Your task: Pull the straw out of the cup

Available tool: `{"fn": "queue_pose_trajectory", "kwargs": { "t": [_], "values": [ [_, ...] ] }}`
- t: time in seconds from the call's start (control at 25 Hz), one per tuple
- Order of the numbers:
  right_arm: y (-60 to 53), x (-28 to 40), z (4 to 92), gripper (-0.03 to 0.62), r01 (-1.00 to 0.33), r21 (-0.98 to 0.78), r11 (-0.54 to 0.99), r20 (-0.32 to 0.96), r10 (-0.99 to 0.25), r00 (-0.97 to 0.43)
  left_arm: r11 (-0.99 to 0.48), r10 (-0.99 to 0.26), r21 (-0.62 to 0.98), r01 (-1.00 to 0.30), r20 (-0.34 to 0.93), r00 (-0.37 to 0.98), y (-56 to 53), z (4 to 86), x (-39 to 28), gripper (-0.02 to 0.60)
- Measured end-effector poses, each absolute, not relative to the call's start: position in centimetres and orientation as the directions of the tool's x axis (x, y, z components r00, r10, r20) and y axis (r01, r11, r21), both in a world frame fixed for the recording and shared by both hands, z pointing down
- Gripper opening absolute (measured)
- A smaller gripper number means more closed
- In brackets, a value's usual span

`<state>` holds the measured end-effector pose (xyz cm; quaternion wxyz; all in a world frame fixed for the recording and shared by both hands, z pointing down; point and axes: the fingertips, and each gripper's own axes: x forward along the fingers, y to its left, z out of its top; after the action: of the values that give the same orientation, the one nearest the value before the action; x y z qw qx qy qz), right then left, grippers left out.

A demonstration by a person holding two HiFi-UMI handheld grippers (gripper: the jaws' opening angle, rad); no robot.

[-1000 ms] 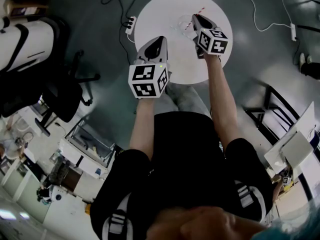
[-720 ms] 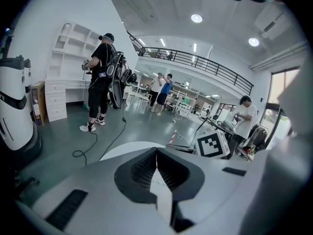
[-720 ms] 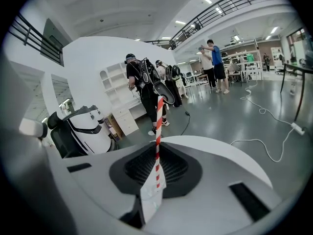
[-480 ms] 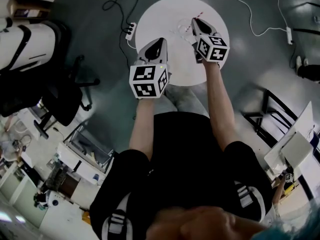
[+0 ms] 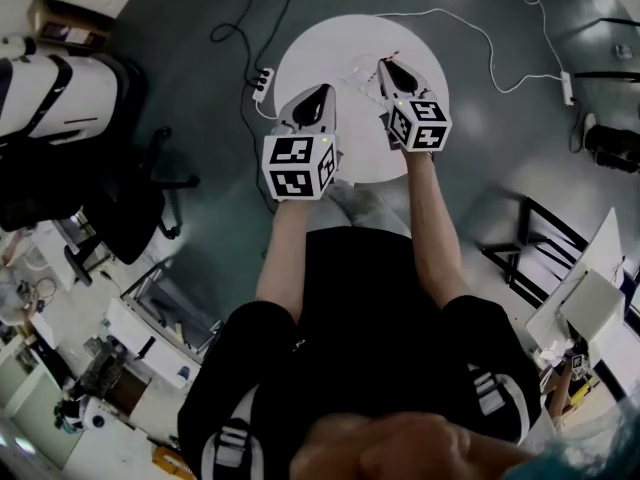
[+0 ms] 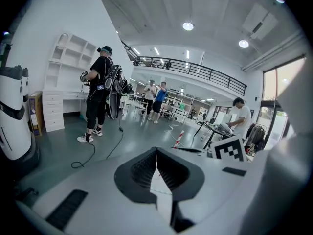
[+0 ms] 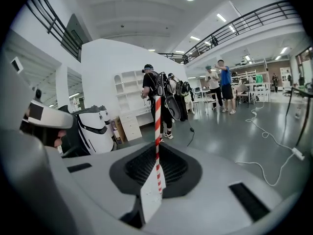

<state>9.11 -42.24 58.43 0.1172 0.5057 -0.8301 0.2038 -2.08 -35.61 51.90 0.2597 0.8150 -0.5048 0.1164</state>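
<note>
Standing upright, the straw [image 7: 157, 116] is clamped between right gripper [image 7: 157, 155] jaws.

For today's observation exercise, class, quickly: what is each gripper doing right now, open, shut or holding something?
Left gripper: shut, nothing between its jaws.
Right gripper: shut on the red-and-white straw.

Over table [image 5: 308, 53]: left gripper [image 5: 325, 90] at left, right gripper [image 5: 384, 64] at right, straw [image 7: 157, 126] upright between its jaws; cup [image 5: 357, 67] on table between both grippers
</note>
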Motion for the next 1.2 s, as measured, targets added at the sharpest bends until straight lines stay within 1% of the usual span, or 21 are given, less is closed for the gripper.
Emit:
{"fn": "queue_pose_trajectory", "kwargs": {
  "t": [0.32,0.84,1.0,1.2],
  "values": [
    [-41.0,8.9,52.7,0.034,-0.889,-0.143,0.434,0.327,-0.828,-0.456,-0.376,-0.787,0.279,-0.884,0.407,0.463,-35.4,48.8,-2.2,0.009],
    [-37.5,9.2,41.3,0.034,-0.870,-0.033,0.491,0.143,-0.859,-0.491,-0.406,-0.829,0.226,-0.886,0.316,0.461,-35.8,43.7,-2.1,0.009],
    [-36.5,9.2,38.1,0.034,-0.868,-0.014,0.496,0.091,-0.864,-0.495,-0.432,-0.841,0.210,-0.877,0.257,0.476,-35.9,41.7,-1.6,0.009],
    [-35.4,9.9,36.4,0.034,-0.868,-0.025,0.496,0.077,-0.865,-0.496,-0.451,-0.861,0.199,-0.870,0.160,0.483,-35.6,39.2,-1.2,0.009]
  ]
}}
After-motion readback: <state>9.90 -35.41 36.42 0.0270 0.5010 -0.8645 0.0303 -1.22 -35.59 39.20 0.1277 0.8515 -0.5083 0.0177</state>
